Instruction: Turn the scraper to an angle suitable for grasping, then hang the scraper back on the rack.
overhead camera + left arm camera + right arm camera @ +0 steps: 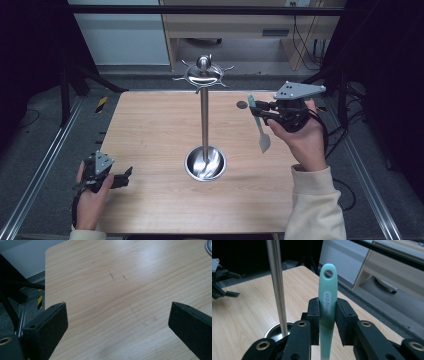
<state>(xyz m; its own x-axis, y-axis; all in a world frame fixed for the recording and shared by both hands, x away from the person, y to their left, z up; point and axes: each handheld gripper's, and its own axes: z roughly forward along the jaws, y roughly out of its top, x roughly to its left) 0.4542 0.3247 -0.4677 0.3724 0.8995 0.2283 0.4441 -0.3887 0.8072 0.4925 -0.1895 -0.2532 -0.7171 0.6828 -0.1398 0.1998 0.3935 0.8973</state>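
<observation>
The right gripper (327, 315) is clenched on the handle of a pale green silicone spatula (259, 125), held above the table's (150, 130) right edge. The spatula's long axis runs upright, its hanging hole (328, 273) on top. The polished steel hook stand (204, 115) rises at the table's centre, to the spatula's left, nearest this hand. The left gripper (122, 176) rests released by the near left corner.

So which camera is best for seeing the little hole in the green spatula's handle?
The right gripper view: the pale green plastic spatula stands close up between the right gripper fingers, its hanging hole plain at the top. The high view shows the whole spatula small, blade down, the hole too small to see.
</observation>
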